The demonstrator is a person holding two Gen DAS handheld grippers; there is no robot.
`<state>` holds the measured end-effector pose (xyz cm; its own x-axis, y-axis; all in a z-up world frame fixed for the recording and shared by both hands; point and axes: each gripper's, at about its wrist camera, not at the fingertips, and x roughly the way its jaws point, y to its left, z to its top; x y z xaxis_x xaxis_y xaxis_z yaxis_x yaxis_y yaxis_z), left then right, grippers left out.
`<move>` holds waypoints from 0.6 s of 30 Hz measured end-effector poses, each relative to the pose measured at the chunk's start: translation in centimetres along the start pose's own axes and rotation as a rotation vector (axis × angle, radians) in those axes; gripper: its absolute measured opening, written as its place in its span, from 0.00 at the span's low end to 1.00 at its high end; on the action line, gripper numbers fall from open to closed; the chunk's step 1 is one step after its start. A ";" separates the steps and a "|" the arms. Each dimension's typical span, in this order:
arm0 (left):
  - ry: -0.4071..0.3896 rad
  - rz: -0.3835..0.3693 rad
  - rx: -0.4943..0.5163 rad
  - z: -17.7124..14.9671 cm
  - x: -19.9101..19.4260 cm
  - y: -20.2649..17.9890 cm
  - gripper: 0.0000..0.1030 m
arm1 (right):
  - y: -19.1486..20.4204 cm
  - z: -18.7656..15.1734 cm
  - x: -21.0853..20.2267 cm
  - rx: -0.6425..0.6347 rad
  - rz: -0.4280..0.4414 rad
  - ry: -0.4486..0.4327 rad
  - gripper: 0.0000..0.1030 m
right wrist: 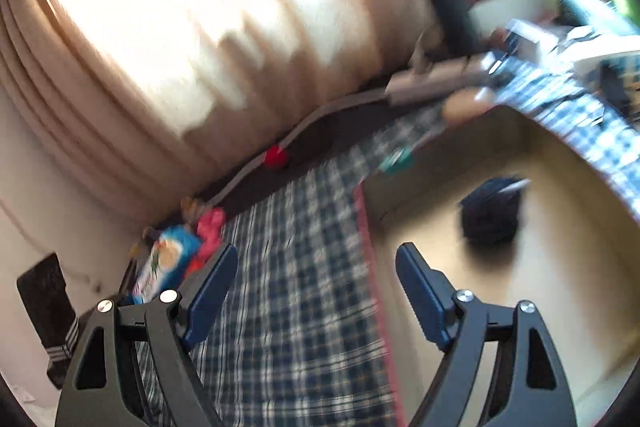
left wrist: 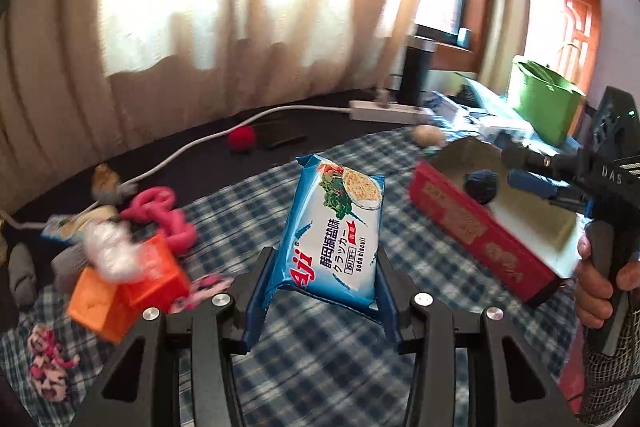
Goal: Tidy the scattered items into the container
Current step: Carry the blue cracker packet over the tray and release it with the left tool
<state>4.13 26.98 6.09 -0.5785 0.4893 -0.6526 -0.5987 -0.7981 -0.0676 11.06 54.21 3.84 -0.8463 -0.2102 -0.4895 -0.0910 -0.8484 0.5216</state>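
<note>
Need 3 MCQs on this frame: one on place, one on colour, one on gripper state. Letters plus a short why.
1. Where is the dark blue ball of yarn?
A. inside the red box
B. on the checked cloth
C. in the green bucket

2. What colour is the small ball beside the white cable?
A. yellow
B. red
C. green

3. What is the left gripper doing?
A. open and empty
B. shut on an orange block
C. shut on the biscuit packet

Answers: 1 A, the yarn lies on the box's pale floor in both views. 2 B, it shows red on the dark surface. 3 C, both blue fingers press the packet's sides and it is held up off the cloth.
</note>
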 end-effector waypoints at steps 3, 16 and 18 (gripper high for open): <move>0.007 -0.062 0.048 1.0 0.9 -2.9 0.46 | -0.8 0.2 -3.4 0.019 -0.095 -0.132 0.82; 0.071 -0.320 0.155 4.7 7.1 -14.4 0.47 | -5.2 0.4 -9.8 0.141 -0.339 -0.347 0.84; 0.082 -0.353 0.182 5.1 8.1 -16.0 0.49 | -5.4 0.6 -10.0 0.138 -0.361 -0.357 0.84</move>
<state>6.17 45.49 5.79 -0.2780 0.6869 -0.6714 -0.8454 -0.5069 -0.1686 19.67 61.17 6.31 -0.8722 0.2829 -0.3989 -0.4578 -0.7594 0.4623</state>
